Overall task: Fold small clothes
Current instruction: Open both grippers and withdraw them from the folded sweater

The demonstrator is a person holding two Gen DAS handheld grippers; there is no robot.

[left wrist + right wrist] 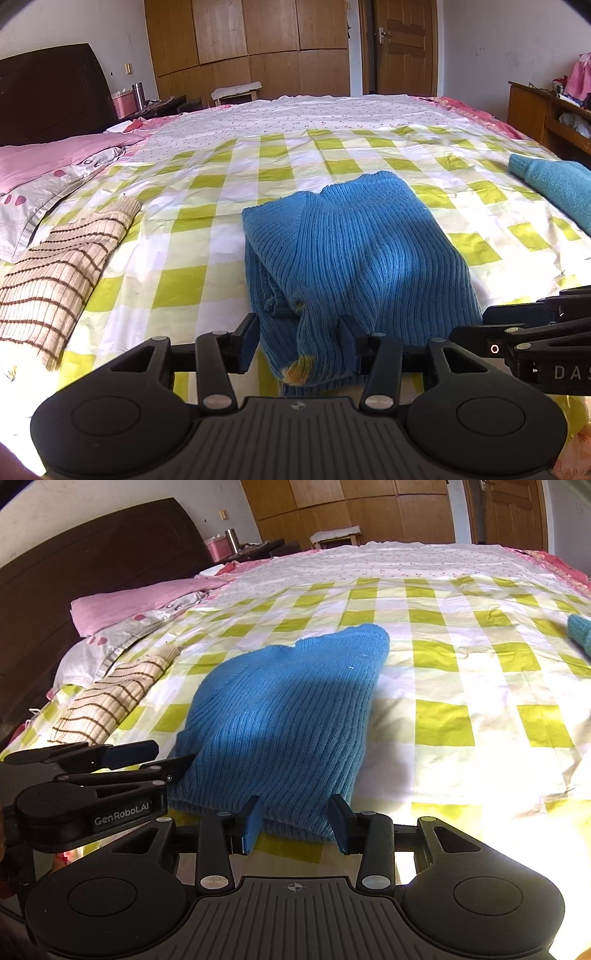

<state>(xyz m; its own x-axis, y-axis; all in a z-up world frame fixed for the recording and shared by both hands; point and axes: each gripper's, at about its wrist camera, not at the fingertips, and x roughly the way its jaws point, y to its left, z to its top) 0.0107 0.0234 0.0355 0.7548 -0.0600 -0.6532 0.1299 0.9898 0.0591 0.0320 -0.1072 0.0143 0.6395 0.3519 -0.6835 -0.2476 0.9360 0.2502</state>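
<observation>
Striped beige garment (62, 266) at bed's left edge. Bare checked sheet (192, 236) between. Folded blue knit sweater (354, 251) centre, near hem between parted jaws of left gripper (299, 343) and right gripper (295, 823), unpinched. Teal knit (554, 184) far right.

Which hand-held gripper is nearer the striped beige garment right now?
Left. The left hand-held gripper sits at the blue sweater's near edge, on the side facing the striped beige garment. The right hand-held gripper is farther along that edge.
</observation>
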